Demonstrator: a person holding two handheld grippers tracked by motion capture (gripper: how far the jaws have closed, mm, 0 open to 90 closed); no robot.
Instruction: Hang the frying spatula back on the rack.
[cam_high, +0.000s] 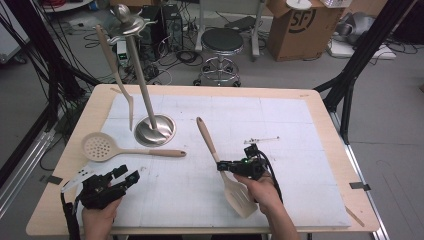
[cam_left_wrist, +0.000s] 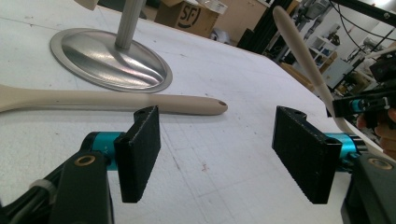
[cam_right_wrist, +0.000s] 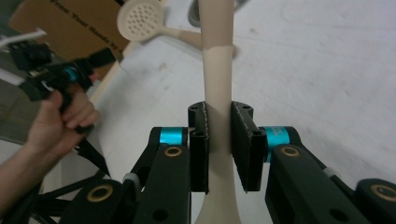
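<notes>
My right gripper is shut on the neck of a beige slotted spatula. The spatula's handle slants up and away toward the table's middle, and it also shows in the left gripper view. My left gripper stands open at the front left, nothing between its pads. Just beyond it a beige skimmer lies flat, its handle pointing right. Behind it a metal utensil stand carries one hanging beige utensil.
A white mat covers most of the wooden table. A small thin metal piece lies right of centre. On the floor beyond the table stand a round stool, a cardboard box and tangled cables.
</notes>
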